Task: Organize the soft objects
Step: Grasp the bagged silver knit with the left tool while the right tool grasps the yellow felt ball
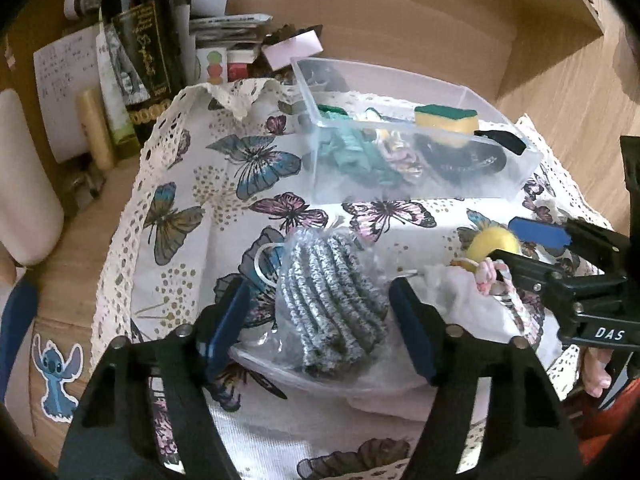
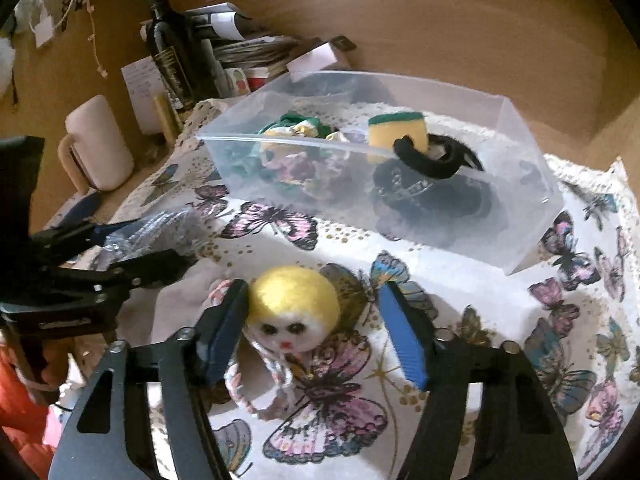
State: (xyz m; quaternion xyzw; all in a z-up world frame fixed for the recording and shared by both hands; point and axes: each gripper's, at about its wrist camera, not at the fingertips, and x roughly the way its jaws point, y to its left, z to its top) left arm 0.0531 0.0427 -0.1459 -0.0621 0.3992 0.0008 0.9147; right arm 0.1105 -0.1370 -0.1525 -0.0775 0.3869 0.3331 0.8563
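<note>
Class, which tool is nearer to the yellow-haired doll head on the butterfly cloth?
Right. The right tool is open around the doll head; the left tool is off to one side, straddling the bagged grey hair ties.

A cloth covers the bench. On the cloth, toward the back, stands a box; in it lie a sponge, a headband and scrunchies. In front of the box, a bag of hair ties lies to the left and a doll to the right. Behind the cloth at left stand a bottle, a mug and stacked papers, against the wall.
</note>
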